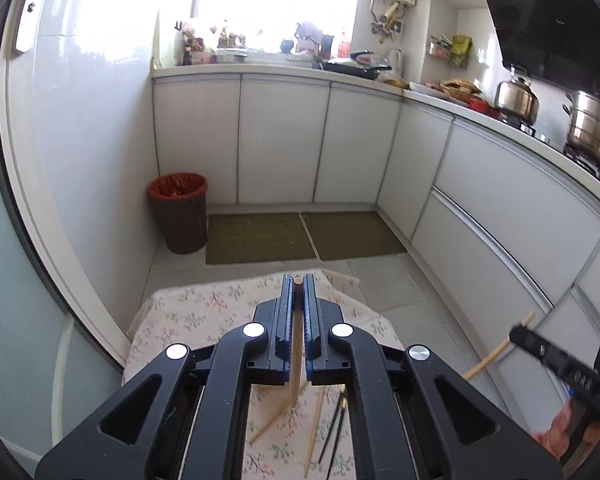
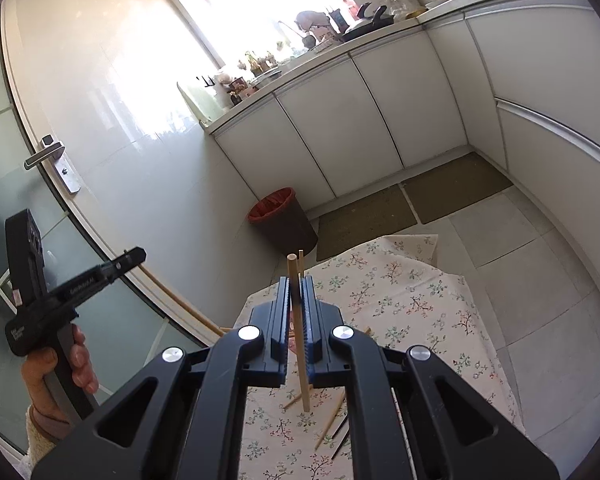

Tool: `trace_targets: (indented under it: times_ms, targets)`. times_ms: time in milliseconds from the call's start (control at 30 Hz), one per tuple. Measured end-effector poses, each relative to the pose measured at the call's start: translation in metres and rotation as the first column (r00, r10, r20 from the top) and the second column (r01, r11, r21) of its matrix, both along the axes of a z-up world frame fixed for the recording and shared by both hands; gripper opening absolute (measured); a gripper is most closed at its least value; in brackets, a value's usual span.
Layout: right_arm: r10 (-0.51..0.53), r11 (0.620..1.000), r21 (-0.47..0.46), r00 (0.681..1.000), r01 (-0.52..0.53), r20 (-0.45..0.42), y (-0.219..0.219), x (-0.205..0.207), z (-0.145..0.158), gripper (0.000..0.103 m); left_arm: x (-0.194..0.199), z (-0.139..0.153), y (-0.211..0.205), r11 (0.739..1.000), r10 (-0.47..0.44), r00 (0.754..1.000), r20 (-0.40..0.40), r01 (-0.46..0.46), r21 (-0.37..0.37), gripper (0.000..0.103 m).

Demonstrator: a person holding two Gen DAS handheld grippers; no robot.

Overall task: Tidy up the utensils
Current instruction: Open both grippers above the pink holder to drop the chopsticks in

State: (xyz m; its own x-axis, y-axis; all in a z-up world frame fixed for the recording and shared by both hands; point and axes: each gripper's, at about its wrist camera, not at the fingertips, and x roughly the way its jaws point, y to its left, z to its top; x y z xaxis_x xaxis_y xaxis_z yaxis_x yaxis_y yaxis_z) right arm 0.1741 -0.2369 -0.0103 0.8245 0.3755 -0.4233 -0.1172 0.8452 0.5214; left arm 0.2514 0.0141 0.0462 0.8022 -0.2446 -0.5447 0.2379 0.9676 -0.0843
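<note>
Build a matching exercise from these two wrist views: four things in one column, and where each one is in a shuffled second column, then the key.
Things
1. round brown bin with red liner
2. pair of thin black chopsticks
3. light wooden chopstick
4. shiny steel kettle

Places
A. clamped in the left hand-held gripper
B. on the stove under the hood
C. on the floor in the corner
D. lying on the floral tablecloth

Pairs: 1-C, 2-D, 3-A, 4-B

Matt wooden chopsticks (floral cloth); glossy cabinets
</note>
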Motion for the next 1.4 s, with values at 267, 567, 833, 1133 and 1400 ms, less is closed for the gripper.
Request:
trace_targets:
  times_ms: [267,567,833,1133,1400]
  targets:
    - [-0.002,1.0,-0.02,1.0,0.001,-0.029,0.002,0.019,-0.012,0.007,0.064,-0.02,-0.005,0.995,0.096,0.995,0.0,-0.096,0.03,0.004]
    - [-0.002,1.0,-0.017,1.0,0.002,0.01,0.02,0.041,-0.009,0.006,0.095,-0.099,0.004,0.994,0.105,0.984,-0.145,-0.108,-0.011,0.014]
    - [0.009,0.999,-0.036,0.994,-0.005,0.109,0.06,0.084,0.017,0.006,0.014,-0.032,0.084,0.933,0.177,0.984,0.02,-0.161,-0.323,0.036]
    - [0.01,0.986,-0.169,0.99,0.013,0.137,0.114,0.149,-0.022,0.006,-0.014,-0.046,0.131,0.876,0.248,0.969,-0.001,-0.225,-0.426,0.037]
    - [0.105,0.958,-0.276,0.989,-0.072,0.107,0.171,0.182,-0.067,0.022,-0.004,-0.06,0.145,0.874,0.238,0.97,-0.058,-0.24,-0.423,0.037]
